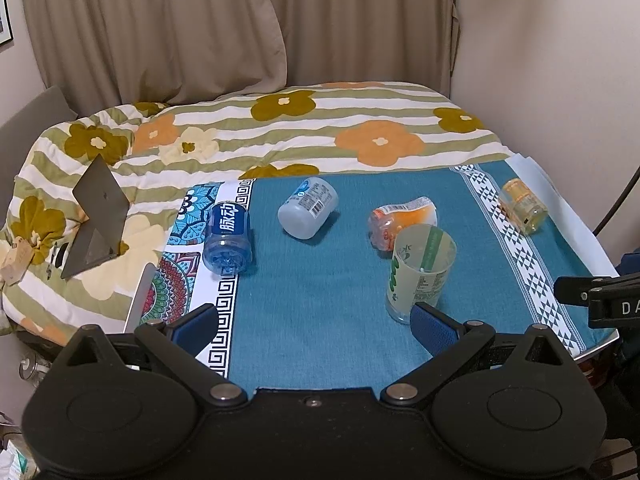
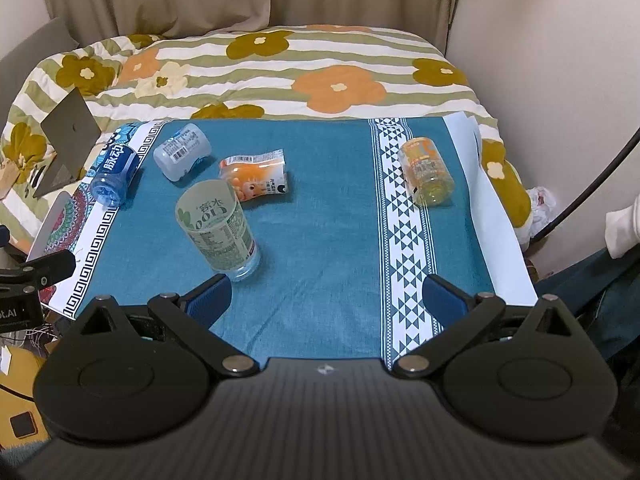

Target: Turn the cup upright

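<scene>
Left wrist view: green-label cup (image 1: pixel 420 272) stands mouth-up on teal cloth (image 1: pixel 320 312), w/ four others lying on their sides around it — orange cup (image 1: pixel 400 220) just behind, grey-white cup (image 1: pixel 308 212) and blue cup (image 1: pixel 230 236) off to its left, yellow cup (image 2: pixel 426 176) well apart to its right. Left gripper (image 1: pixel 316 328) and right gripper (image 2: pixel 326 300) both hover near the green-label cup w/ jaws wide, holding nothing. Prob best next: take a lying cup across its body near mid-height, squeeze lightly since thin plastic may deform, rotate till base sits flat before letting go.
</scene>
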`<state>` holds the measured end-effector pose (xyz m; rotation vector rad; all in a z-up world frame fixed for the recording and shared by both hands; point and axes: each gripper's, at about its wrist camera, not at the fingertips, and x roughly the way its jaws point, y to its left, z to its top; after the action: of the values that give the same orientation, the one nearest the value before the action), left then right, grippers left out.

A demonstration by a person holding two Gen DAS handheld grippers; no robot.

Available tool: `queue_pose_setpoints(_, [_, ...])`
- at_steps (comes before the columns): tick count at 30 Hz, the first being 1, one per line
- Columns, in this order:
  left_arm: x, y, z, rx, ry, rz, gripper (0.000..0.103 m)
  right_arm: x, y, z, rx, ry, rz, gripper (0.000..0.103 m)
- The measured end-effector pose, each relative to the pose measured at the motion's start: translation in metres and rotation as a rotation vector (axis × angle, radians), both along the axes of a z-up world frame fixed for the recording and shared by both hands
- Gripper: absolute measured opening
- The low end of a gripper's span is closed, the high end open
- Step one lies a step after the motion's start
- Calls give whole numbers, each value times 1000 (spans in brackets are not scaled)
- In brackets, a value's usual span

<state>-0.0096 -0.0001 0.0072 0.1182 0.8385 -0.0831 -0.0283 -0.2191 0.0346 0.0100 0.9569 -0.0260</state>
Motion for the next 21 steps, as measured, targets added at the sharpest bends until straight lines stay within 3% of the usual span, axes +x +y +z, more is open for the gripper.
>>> queue_pose_setpoints(21, [2,3,0,21,-17,-3,103,1,2,0,2,0,-3,103])
